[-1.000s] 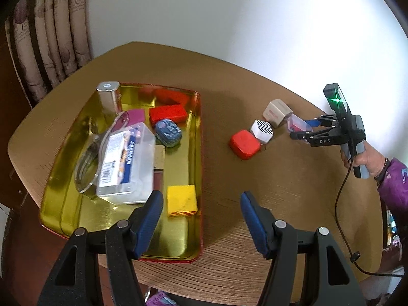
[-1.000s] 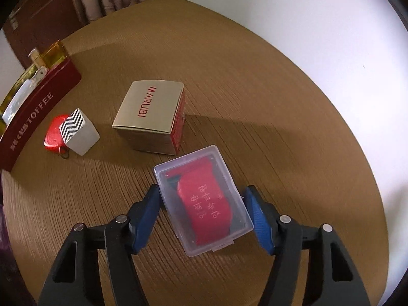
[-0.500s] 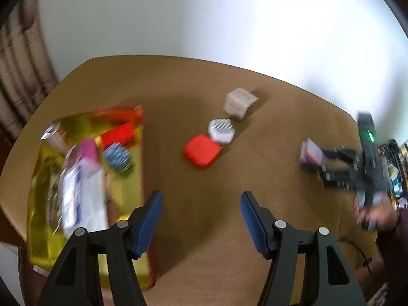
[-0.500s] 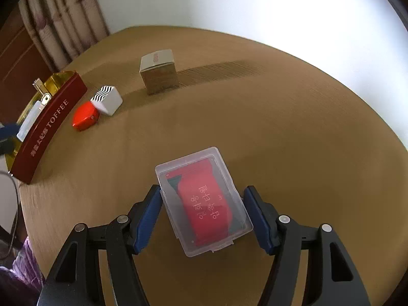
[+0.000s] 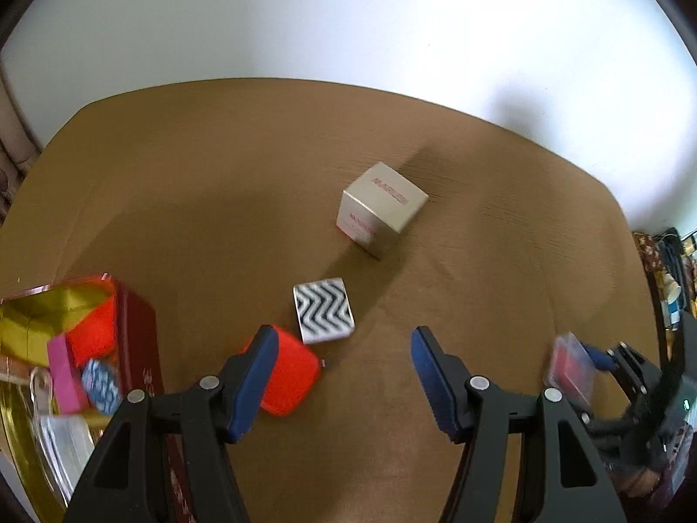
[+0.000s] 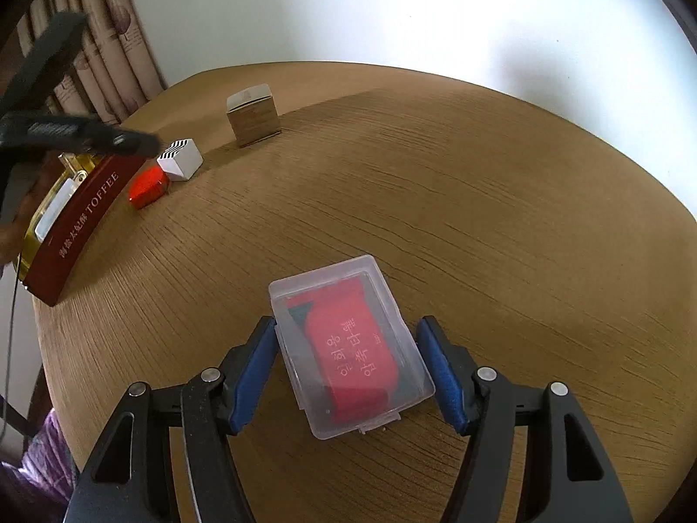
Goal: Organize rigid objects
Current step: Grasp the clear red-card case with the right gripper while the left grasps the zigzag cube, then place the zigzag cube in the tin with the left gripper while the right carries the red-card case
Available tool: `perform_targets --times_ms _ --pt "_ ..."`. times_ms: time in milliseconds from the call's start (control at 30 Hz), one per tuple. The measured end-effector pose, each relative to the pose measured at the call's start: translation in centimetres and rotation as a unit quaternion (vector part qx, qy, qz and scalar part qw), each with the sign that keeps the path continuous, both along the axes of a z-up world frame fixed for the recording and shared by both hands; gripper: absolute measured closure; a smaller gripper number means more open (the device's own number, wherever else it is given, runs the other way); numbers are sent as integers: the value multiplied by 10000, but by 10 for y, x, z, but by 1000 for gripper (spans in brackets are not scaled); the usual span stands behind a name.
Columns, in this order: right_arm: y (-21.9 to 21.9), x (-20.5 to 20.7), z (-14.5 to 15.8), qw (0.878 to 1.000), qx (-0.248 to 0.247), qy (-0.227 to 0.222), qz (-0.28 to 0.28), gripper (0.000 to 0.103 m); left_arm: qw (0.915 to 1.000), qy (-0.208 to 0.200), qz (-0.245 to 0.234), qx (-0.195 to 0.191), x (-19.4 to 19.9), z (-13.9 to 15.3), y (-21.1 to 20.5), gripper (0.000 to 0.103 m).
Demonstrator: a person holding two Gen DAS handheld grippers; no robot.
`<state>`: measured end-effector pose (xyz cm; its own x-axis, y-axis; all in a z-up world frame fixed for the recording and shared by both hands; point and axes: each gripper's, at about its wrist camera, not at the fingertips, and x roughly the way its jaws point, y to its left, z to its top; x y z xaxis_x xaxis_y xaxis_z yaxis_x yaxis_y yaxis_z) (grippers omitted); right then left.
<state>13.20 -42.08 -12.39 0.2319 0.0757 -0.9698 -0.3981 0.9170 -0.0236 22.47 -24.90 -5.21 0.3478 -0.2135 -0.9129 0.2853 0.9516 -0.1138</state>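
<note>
My right gripper [image 6: 348, 359] squeezes a clear plastic box [image 6: 350, 344] with a red card inside, low in the middle of the right view, above the brown table [image 6: 501, 218]. My left gripper [image 5: 344, 375] has its blue fingers [image 5: 257, 375] wide apart with nothing between them. A red square case [image 5: 289, 381] sits partly behind the left finger. A zigzag block [image 5: 323, 316] touches the red case, just above it. A beige carton [image 5: 381, 209] stands farther up, apart from them. A gold tray [image 5: 26, 318] with red sides is at the lower left, filled with small things.
</note>
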Motion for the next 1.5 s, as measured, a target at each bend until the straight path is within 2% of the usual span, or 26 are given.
perform_targets --times_ms 267,400,500,533,567,600,633,867,1033,1200,1300,1433,1500 --pt "-8 -4 4 9999 141 -65 29 40 9993 293 121 216 30 -24 -4 38" --pt "-12 -6 6 9998 189 -80 12 40 9992 279 67 277 33 -29 -8 38" --pt "-12 -6 7 9998 197 -95 4 40 9997 226 57 2 34 -31 -7 39" --pt "-12 -6 6 9997 200 -100 3 40 9997 209 61 -150 34 -31 -5 45" --pt "-12 -6 6 9997 203 -108 1 40 9995 228 36 -207 35 -32 -3 59" --pt "-12 -6 6 9997 201 -118 1 40 9994 280 -25 -186 34 -35 -4 68" --pt "-12 -7 7 9997 186 -130 6 40 9994 300 -81 -150 34 -37 -6 70" --pt "-9 -8 6 9997 90 -202 40 39 9993 -70 -238 -295 5 -23 -14 71" --pt "-7 -7 4 9997 62 -227 52 39 9971 -321 -284 -626 -31 10 -8 71" --pt "-5 -8 4 9997 8 -250 75 39 9955 -496 -164 -790 -82 46 22 71" --pt "-3 -8 3 9996 -55 -268 104 39 9955 -541 115 -771 -108 61 56 70" --pt "-3 -7 2 9995 -78 -274 114 39 9928 -581 851 -604 -135 71 124 70" --pt "-2 -8 2 9994 -120 -287 127 39 9899 -609 1220 -398 -143 74 160 70"
